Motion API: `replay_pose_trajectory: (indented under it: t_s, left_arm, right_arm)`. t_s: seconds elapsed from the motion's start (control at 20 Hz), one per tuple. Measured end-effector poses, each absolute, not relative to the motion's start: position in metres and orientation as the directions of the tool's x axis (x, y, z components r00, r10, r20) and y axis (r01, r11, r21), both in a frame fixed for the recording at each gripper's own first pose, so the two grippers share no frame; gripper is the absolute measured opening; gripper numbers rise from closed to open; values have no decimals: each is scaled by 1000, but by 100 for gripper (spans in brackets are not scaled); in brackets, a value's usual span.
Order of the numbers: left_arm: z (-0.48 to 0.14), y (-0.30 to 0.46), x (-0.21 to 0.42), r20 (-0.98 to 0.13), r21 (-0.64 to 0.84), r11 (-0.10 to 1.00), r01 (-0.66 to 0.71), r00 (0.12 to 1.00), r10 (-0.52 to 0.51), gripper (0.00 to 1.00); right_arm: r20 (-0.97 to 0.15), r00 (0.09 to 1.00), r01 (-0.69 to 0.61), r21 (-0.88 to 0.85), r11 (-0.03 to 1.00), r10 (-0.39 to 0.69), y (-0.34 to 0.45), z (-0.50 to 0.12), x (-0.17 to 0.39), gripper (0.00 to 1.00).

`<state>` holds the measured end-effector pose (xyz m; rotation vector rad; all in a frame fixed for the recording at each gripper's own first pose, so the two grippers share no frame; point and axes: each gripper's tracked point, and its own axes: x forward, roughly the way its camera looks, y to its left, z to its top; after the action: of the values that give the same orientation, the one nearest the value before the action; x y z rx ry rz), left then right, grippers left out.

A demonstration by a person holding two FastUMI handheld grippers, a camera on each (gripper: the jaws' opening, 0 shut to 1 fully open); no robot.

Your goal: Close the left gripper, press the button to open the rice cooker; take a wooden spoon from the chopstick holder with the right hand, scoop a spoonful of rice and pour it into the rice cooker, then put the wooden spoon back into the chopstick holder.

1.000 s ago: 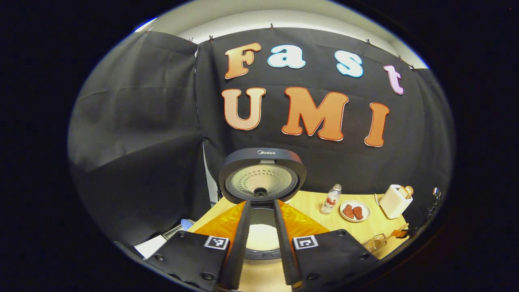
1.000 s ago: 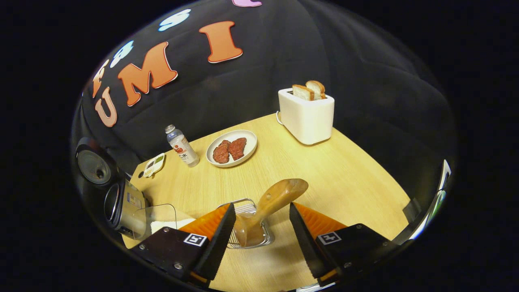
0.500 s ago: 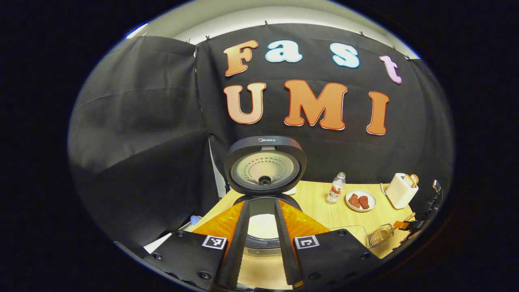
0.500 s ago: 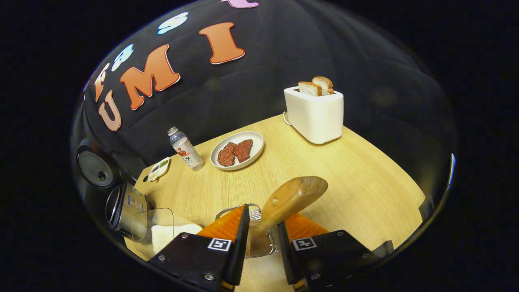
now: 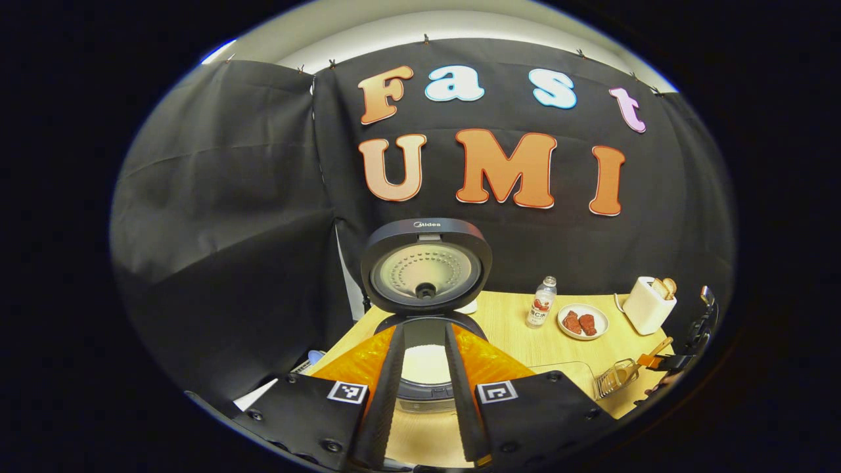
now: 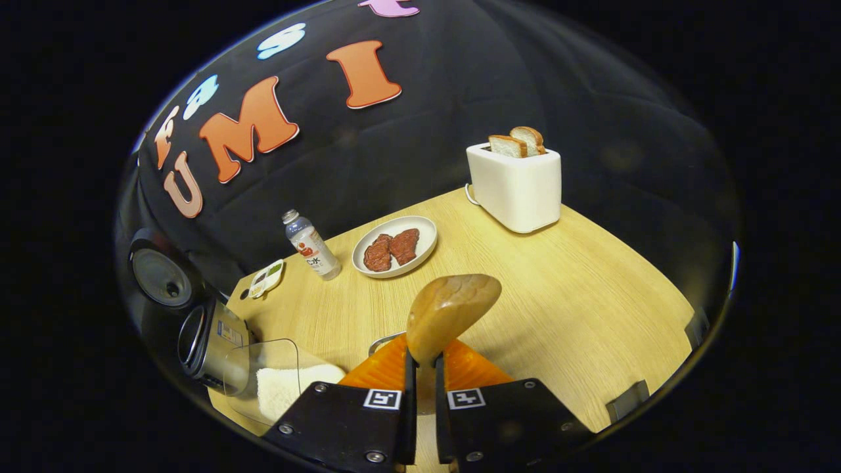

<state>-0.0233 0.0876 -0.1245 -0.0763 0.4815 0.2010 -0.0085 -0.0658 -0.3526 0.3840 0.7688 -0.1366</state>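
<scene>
Light-brown wooden spoon (image 6: 452,314): handle pinched between the right tool (image 6: 421,387) fingers, just above the wire chopstick holder (image 5: 616,379) on the bench (image 6: 558,289). Long axis runs up and away from the tool, rounded bowl end topmost.

Step in hand: lifting the spoon out. Next: carry to the clear rice container (image 6: 276,384), scoop.

Dark rice cooker (image 5: 426,315) lid already up. Left tool (image 5: 424,394) narrowly parted, holding nothing.

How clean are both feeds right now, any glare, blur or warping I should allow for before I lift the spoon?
Left gripper view: sharp, evenly lit; fisheye bows the table edge, and the open rice cooker lid liner shows only soft sheen. Right gripper view: the wooden spoon bowl looms large and slightly soft, close to the lens; the toaster and plate are crisp, and the rim smears.
</scene>
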Motion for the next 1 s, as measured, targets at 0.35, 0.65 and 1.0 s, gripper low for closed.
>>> replay_pose_trajectory:
  t_s: [0.35,0.65,1.0]
  left_arm:
    - [-128,99,-32,-453,-6,974,-228,869,201,70]
    - [-135,114,-35,-451,-20,969,-245,867,210,70]
    - [-133,136,-39,-401,58,961,-271,875,271,92]
  right_arm:
    - [-627,779,238,284,929,-8,-62,-282,1,11]
    - [-538,834,85,341,936,121,-4,-220,8,11]
    - [-581,778,-143,208,968,240,91,-248,-2,11]
